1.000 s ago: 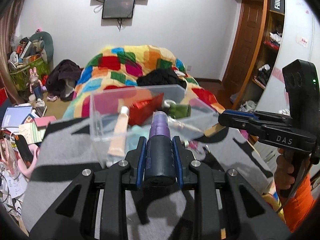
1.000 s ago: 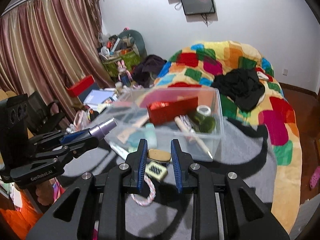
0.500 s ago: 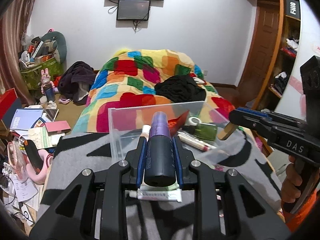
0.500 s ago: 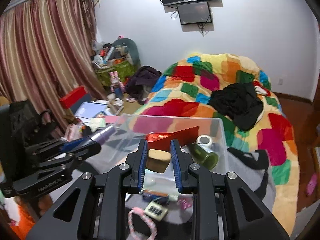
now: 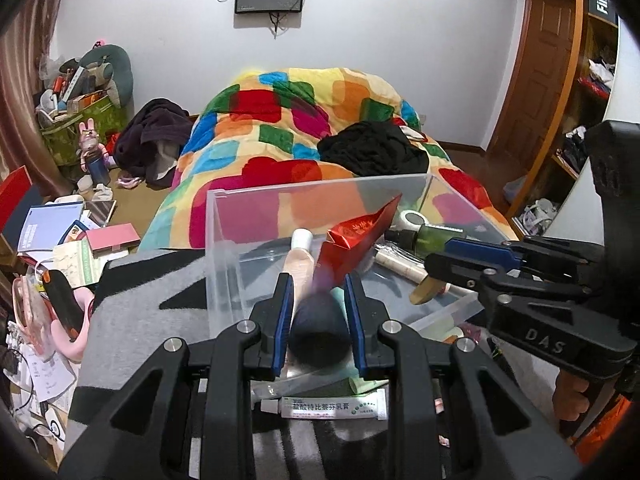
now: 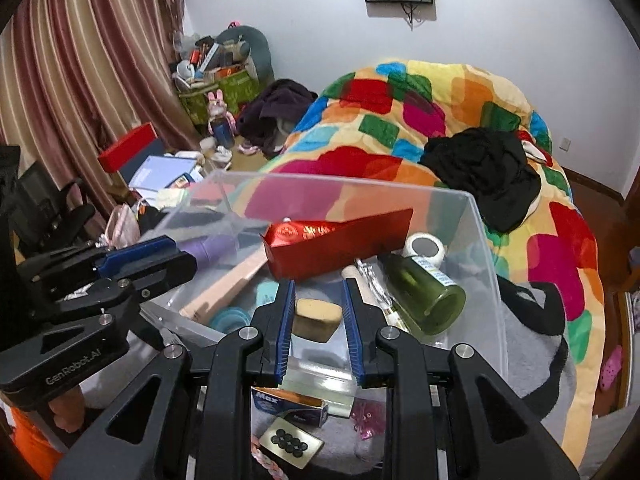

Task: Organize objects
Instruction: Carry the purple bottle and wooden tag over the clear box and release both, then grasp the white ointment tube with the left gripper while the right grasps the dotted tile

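A clear plastic box (image 5: 224,248) stands on the grey blanket and holds a red packet (image 5: 360,236), a green bottle (image 6: 420,288), a white tape roll (image 6: 424,246) and a peach tube (image 5: 300,260). My left gripper (image 5: 316,284) is shut on a dark bottle with a purple cap (image 5: 318,320), blurred, tilted down over the box's near wall. My right gripper (image 6: 318,292) is shut on a tan block (image 6: 318,318) above the box's near edge. The tan block (image 5: 426,294) also shows at the right gripper's tip in the left wrist view. The purple cap (image 6: 212,248) pokes into the box.
A white ointment tube (image 5: 332,406) lies on the blanket before the box, with a blue carton (image 6: 288,402) and a keypad lock (image 6: 291,442) nearby. A patchwork quilt (image 5: 304,128) covers the bed behind. Floor clutter (image 5: 68,248) lies left, wooden shelves (image 5: 576,100) right.
Both grippers have moved forward and down toward the box, each still holding its object. The bottle and the tan block now hang over the box's near edge.
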Motion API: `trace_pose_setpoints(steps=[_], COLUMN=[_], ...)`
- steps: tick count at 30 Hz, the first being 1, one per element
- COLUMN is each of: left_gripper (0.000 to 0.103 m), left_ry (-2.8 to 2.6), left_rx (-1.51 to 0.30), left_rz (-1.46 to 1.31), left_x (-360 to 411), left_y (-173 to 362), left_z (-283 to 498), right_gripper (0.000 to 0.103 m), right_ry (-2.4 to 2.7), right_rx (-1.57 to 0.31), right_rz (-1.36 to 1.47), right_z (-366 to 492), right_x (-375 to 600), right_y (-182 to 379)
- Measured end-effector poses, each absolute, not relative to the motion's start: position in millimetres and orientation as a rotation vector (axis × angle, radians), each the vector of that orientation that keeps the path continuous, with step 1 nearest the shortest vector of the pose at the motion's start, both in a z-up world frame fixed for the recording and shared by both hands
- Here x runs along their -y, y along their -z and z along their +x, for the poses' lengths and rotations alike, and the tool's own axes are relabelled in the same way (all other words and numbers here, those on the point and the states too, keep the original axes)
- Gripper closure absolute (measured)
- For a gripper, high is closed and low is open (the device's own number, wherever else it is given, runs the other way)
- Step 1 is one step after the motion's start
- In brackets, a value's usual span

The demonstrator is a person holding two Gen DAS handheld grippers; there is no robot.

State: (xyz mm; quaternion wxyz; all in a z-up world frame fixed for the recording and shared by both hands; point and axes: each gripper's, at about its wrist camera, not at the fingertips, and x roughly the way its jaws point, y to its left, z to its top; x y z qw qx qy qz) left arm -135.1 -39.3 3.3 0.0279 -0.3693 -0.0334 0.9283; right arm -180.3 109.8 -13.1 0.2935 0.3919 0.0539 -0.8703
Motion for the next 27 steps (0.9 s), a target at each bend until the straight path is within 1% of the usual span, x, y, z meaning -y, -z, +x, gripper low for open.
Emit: trace_pose_setpoints(steps=[5,6,8,10,14,15,16,19,25,27], left_gripper=[0.076,0.074,0.066,0.056,0.048,0.044,0.04,0.034,0.032,0.031], left_ry=[-2.863,-2.864,-2.871,-2.875,-2.88,-2.881,-2.881,-2.882,-2.861,-2.856], left_rx=[0.078,0.072,0.066,0.071,0.073,0.076,0.077,0.073,0.054,0.052], left_rz=[-1.127,-1.125,-1.114,-1.092,-1.05,-1.041,-1.032,-1.02,-1.079,-1.122], left_x=[34.8,33.9,32.4,31.8,31.6,31.5,31.5,30.3,31.1,33.7], left_y=[-6.7,-7.8,-10.7,-14.8,-23.7,-25.6,-27.6,-29.5,-16.7,-7.8], left_z=[-129.9,-128.3,-124.9,-119.6,-106.4,-103.4,-99.9,-89.9,-78.1,-75.6], right_gripper=[0.081,0.08,0.073,0.069,0.066,0.065,0.064,0.059,0.053,0.052], right_ry=[2.352,2.356,2.366,2.381,2.403,2.406,2.408,2.43,2.436,2.43], right_rx=[-0.193,-0.193,-0.191,-0.188,-0.191,-0.195,-0.197,-0.205,-0.217,-0.223], right_rz=[1.047,1.045,1.042,1.028,0.986,0.975,0.966,0.936,0.923,0.933], right_z=[-178.2,-177.3,-175.7,-172.3,-160.4,-157.1,-153.7,-142.9,-126.6,-122.1], right_x=[-113.5,-115.4,-117.9,-122.2,-132.3,-134.4,-136.7,-144.2,-157.8,-161.9], right_y=[14.0,12.9,9.4,5.5,-4.3,-6.3,-8.3,-14.0,-15.5,-11.1])
